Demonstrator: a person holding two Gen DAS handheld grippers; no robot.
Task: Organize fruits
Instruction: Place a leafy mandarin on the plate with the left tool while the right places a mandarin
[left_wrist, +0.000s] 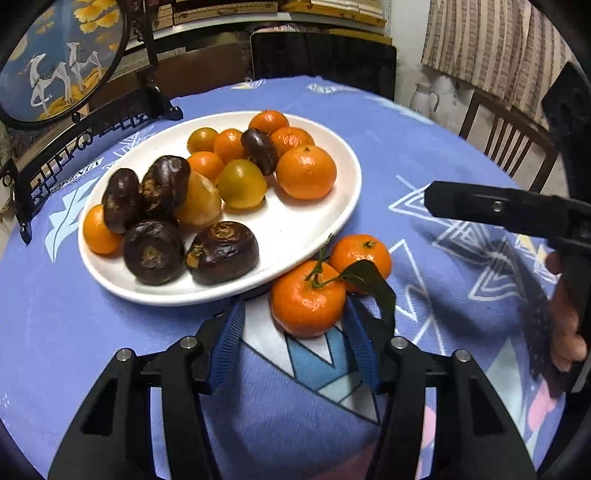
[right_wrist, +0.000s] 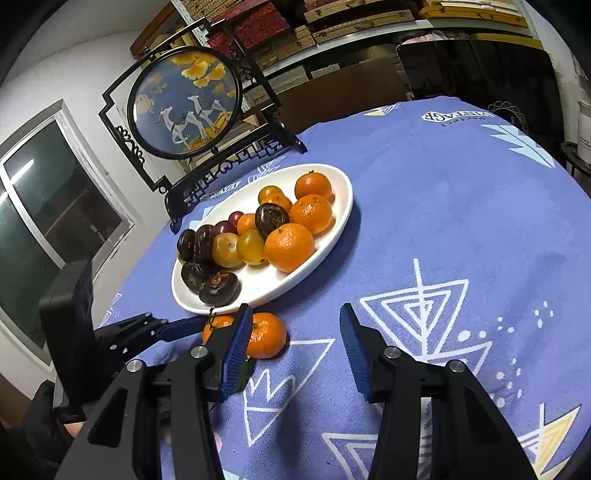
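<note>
A white oval plate holds several mandarins, yellow fruits and dark brown water chestnuts. Two mandarins lie on the blue cloth in front of it: a leafy one and one behind it. My left gripper is open, its blue fingers on either side of the leafy mandarin, not closed on it. My right gripper is open and empty over the cloth, just right of the two mandarins. The plate also shows in the right wrist view. The right gripper also shows in the left wrist view.
A round table under a blue patterned cloth. A framed round camel picture on a black stand stands behind the plate. A wooden chair is at the far right. A window is on the left wall.
</note>
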